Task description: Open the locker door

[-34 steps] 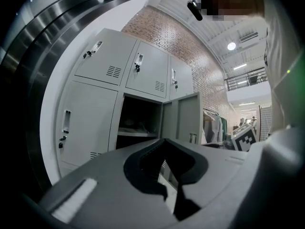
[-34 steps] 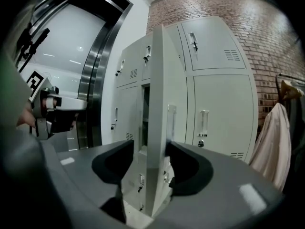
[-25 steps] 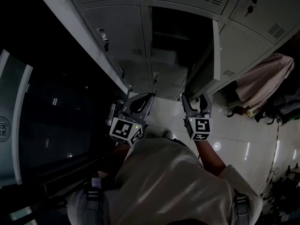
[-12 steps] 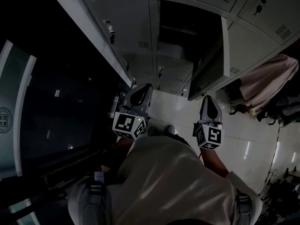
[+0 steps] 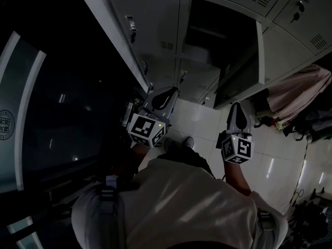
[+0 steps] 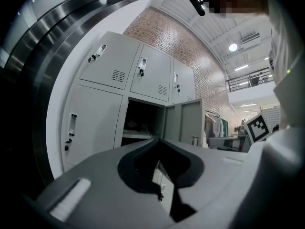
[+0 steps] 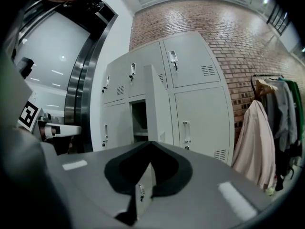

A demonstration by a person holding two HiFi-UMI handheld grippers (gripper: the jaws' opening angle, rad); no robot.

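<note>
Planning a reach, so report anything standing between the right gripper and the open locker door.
Nothing visible stands in the way. Only open air lies between the right gripper and the open locker door ahead of it. The hanging coat is off to the right, beside the lockers, away from that line.

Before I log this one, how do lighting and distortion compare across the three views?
Head view: badly underexposed, the lockers dim grey, the left side nearly black. Left gripper view: bright, strong fisheye bending the lockers, glare from a ceiling lamp. Right gripper view: evenly lit, brick wall curved, corners vignetted black.
</note>
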